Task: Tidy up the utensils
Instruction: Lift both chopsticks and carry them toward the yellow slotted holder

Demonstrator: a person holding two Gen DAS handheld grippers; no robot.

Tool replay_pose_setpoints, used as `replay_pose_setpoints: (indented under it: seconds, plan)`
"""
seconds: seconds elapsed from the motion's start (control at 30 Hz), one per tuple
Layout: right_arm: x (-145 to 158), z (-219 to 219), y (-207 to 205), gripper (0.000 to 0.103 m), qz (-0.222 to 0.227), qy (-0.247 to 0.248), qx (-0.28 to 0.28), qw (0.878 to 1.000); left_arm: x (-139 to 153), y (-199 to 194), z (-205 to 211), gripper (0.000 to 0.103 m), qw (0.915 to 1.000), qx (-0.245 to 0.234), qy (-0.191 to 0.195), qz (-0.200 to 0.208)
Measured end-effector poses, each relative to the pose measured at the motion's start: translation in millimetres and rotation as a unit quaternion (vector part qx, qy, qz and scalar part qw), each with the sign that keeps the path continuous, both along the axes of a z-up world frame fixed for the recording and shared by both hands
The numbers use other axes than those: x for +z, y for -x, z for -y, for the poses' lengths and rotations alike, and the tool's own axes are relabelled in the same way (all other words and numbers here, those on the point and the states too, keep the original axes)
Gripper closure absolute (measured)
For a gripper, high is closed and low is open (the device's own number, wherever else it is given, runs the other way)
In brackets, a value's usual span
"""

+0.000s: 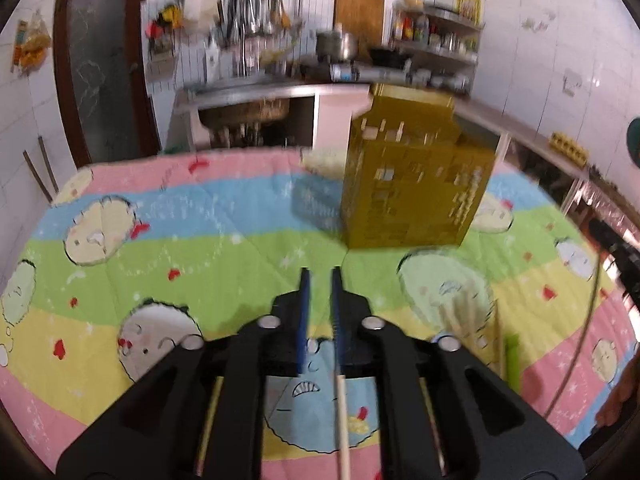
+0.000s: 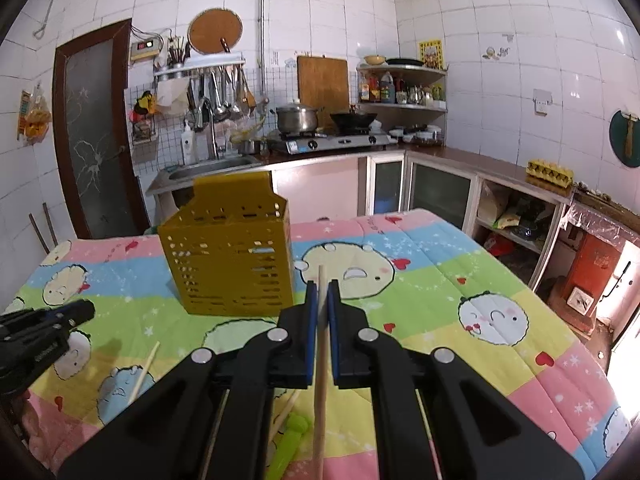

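Left wrist view, blurred: left tongs (image 1: 319, 270) held above the bench (image 1: 200, 256) with its cartoon quilt, blue pads nearly together with a narrow gap. A pale chopstick (image 1: 343, 428) ran along the right pad; whether it was pinched or just lying underneath, cannot tell. Yellow perforated utensil holder (image 1: 416, 184) stood upright ahead and to the right, well apart from the tips. Loose chopsticks (image 1: 470, 320) and a green utensil (image 1: 512, 364) lay on the quilt at right.

Right wrist view, sharp: right tongs (image 2: 321, 284) pressed onto a wooden chopstick (image 2: 320, 360), its tip poking just past the pads toward the holder (image 2: 228, 252), ahead and left. Left tongs (image 2: 60, 316) showed at the left edge. One more chopstick (image 2: 144, 372) and the green utensil (image 2: 292, 436) were on the quilt below.

Risks, as a judgement: the chopstick is held near one end with a long tail behind, so it could pivot or slip on tilting. The holder looks light; clipping its rim could tip it on the soft quilt.
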State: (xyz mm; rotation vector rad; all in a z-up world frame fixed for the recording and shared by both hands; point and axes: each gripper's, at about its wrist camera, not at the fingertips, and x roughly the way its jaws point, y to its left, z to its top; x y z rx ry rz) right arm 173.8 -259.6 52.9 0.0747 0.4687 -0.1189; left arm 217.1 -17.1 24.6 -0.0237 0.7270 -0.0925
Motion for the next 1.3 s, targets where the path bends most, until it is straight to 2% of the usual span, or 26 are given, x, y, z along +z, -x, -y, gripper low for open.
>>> replay_pose_setpoints:
  seconds: [0.1,0.23,0.43,0.57,0.73,0.8,1.03,1.13,1.3]
  plan:
    - [-6,5,-7,0.097,-0.014,-0.009,-0.005,1.000,-24,-17,1,0.068,0.9988,-0.002,-0.012,-0.047]
    - [-18,7,-20,0.097,-0.034,-0.014,-0.009,0.999,-46,-33,5,0.068,0.9961,-0.006,-0.022,-0.085]
    - [-34,9,-31,0.097,-0.052,-0.014,-0.013,0.998,-64,-52,12,0.068,0.9928,-0.008,-0.035,-0.114]
    - [-37,10,-36,0.097,-0.057,-0.015,-0.017,0.998,-72,-63,18,0.071,0.9911,-0.009,-0.042,-0.126]
    - [-38,12,-40,0.097,-0.060,-0.017,-0.019,0.998,-73,-70,20,0.086,0.9903,-0.015,-0.046,-0.131]
    - [-38,11,-40,0.097,-0.060,-0.017,-0.018,0.998,-73,-71,20,0.098,0.9903,-0.019,-0.045,-0.130]
    - [-32,7,-39,0.097,-0.054,-0.017,-0.014,0.998,-63,-65,18,0.098,0.9932,-0.022,-0.030,-0.110]
    - [-27,7,-36,0.097,-0.046,-0.018,-0.014,0.999,-45,-58,14,0.098,0.9963,-0.018,-0.020,-0.082]
    - [-12,7,-32,0.097,-0.025,-0.021,-0.012,0.999,-4,-38,12,0.099,0.9996,-0.024,-0.007,-0.010]
